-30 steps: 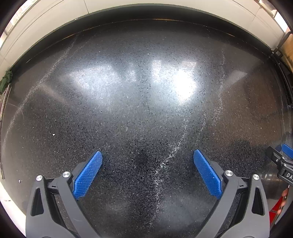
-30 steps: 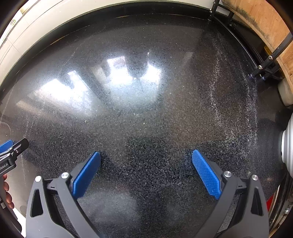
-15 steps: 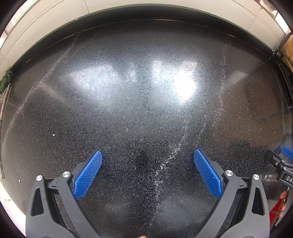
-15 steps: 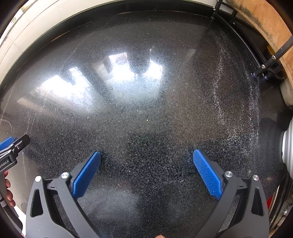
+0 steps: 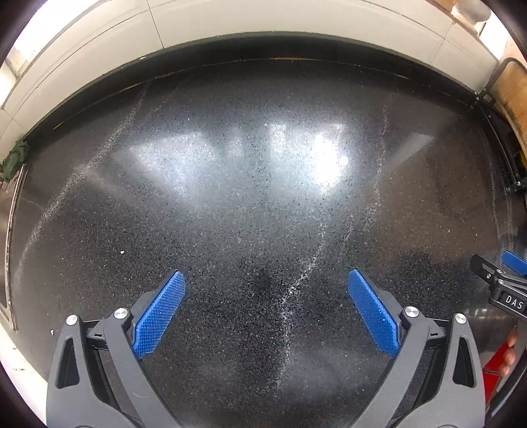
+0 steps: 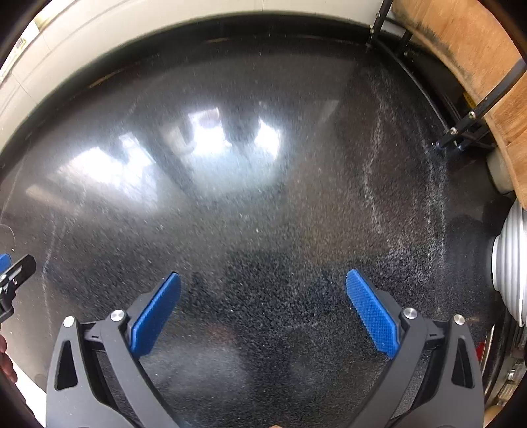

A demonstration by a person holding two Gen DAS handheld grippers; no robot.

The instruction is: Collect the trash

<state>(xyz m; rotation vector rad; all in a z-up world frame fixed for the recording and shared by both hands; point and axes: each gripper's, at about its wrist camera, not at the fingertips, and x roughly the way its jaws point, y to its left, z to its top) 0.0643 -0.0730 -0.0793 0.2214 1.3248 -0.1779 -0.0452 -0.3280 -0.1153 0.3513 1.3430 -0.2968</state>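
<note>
Both tongs spread wide over a dark speckled tabletop, gripping nothing.

Left wrist view: the tabletop (image 5: 263,197) runs to a white tiled wall (image 5: 230,19) at the far edge, a black rack (image 5: 500,145) along the right; the left tongs (image 5: 266,293) hang open over bare stone, with a tiny white scrap (image 5: 122,252), possibly trash, at near left.
Right wrist view: slightly blurred; the right tongs (image 6: 263,293) gape empty, a wooden board (image 6: 461,49) and a ribbed white object (image 6: 510,260) crowding the right edge, and the left tongs' tip at the left edge.
</note>
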